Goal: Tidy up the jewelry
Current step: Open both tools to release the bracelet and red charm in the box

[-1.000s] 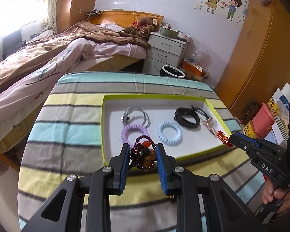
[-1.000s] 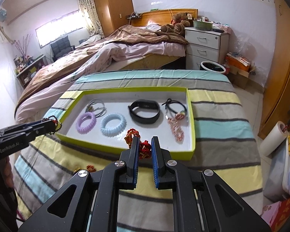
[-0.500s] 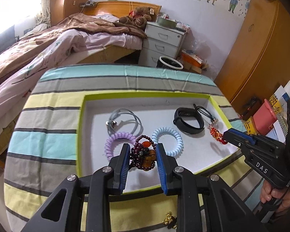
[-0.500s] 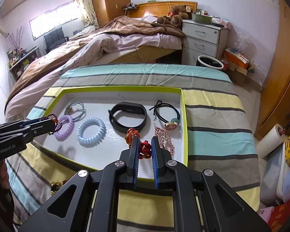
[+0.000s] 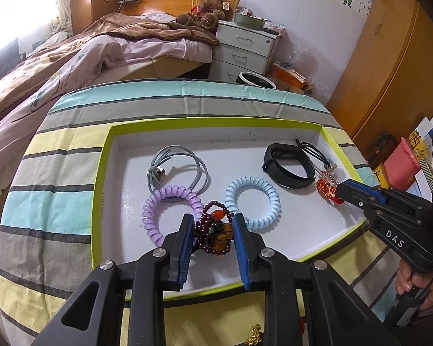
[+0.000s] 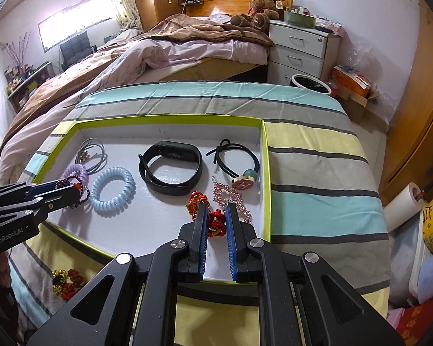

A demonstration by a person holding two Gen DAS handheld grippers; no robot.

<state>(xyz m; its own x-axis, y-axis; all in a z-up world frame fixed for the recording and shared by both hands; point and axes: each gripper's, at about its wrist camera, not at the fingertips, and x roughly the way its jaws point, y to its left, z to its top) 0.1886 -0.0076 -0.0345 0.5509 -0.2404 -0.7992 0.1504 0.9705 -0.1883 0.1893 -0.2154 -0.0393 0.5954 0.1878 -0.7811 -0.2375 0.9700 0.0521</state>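
Observation:
A white tray with a green rim (image 5: 106, 150) (image 6: 265, 173) lies on the striped table. My left gripper (image 5: 213, 223) is shut on a dark red bead bracelet (image 5: 215, 232) (image 6: 80, 186), held low over the tray's front between a purple coil hair tie (image 5: 170, 199) and a light blue coil hair tie (image 5: 254, 199) (image 6: 112, 191). My right gripper (image 6: 216, 212) is shut on a red knot charm (image 6: 216, 223) (image 5: 327, 189), just over the tray floor beside a pink crystal hair clip (image 6: 231, 199).
In the tray also lie a grey cord tie (image 5: 179, 167), a black wristband (image 6: 170, 170) and a black elastic with a round charm (image 6: 239, 173). A gold and red trinket (image 6: 65, 284) lies on the cloth in front. A bed, nightstand and wardrobes stand behind.
Both grippers have moved forward and down, from over the tray's near rim to inside the tray, each still holding its piece. The jaws have kept their width.

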